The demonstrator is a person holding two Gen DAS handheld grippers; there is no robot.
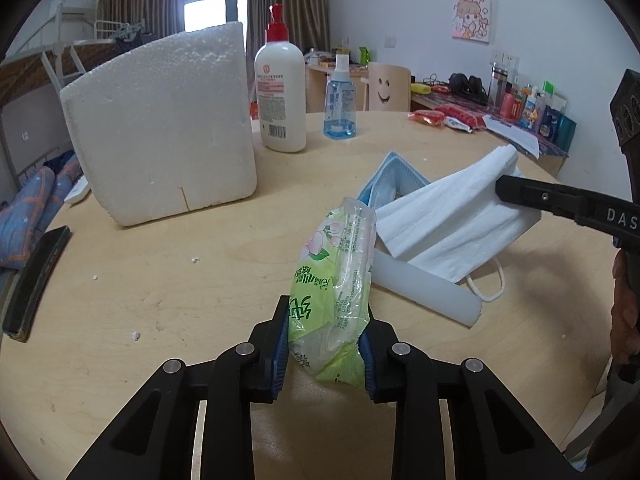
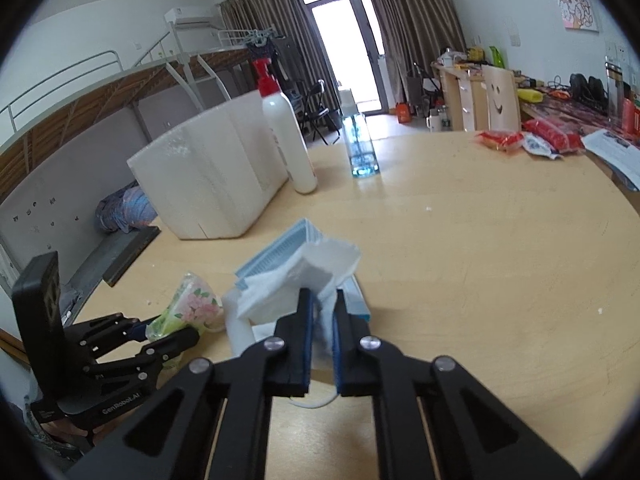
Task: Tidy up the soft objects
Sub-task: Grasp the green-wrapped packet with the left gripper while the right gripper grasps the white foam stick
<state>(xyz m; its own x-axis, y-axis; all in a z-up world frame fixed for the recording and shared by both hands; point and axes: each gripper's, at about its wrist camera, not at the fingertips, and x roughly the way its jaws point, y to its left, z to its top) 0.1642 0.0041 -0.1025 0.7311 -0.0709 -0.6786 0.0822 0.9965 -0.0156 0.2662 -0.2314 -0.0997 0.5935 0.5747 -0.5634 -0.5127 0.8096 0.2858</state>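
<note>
Tissue pack (image 1: 334,292) clamped between left gripper (image 1: 325,346) pads.

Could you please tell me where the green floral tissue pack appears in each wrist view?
Left wrist: green floral plastic tissue pack sits lower centre, clamped between the left gripper fingers.
Right wrist: lower left, beside the white masks.
Shared landmark: white foam box.

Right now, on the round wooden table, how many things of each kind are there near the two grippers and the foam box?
Bottles: 2, the white lotion bottle and the blue spray bottle
Foam boxes: 1
Tissue packs: 1, green, in the left gripper
Face mask bundles: 1, white and blue, in the right gripper
White cylinders: 1
Total: 6
</note>
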